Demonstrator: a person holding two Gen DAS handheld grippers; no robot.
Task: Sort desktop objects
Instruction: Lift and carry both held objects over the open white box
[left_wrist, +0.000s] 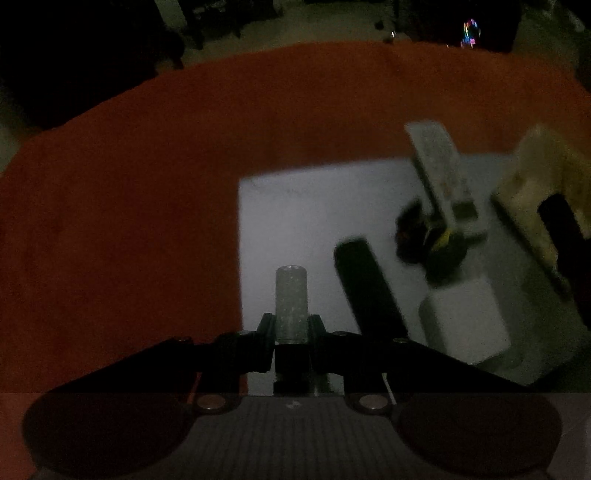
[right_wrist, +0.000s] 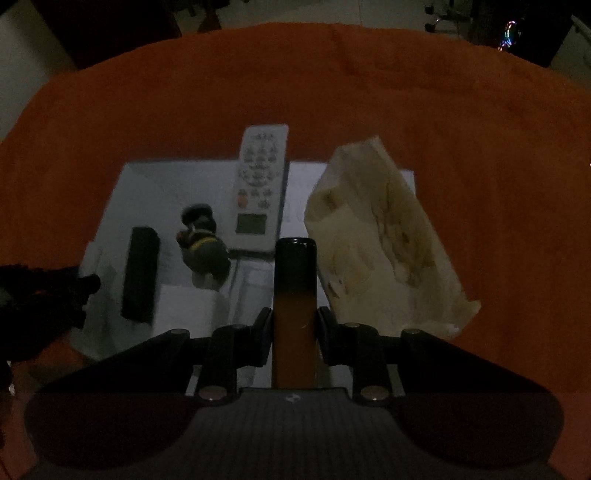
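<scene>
My left gripper (left_wrist: 291, 326) is shut on a small grey speckled cylinder (left_wrist: 291, 301), held over the left part of a white sheet (left_wrist: 295, 221). My right gripper (right_wrist: 294, 326) is shut on an orange tube with a black cap (right_wrist: 295, 280), held over the near edge of the white sheet (right_wrist: 147, 184). On the sheet lie a white remote (right_wrist: 260, 184), a dark figurine (right_wrist: 203, 243), a black bar (right_wrist: 140, 273) and a white box (left_wrist: 465, 321). A cream tissue pack (right_wrist: 380, 236) lies at the sheet's right side.
An orange cloth (right_wrist: 480, 129) covers the table. The left gripper shows as a dark shape (right_wrist: 37, 295) at the left edge of the right wrist view. The scene is dim, and beyond the table's far edge the room is dark.
</scene>
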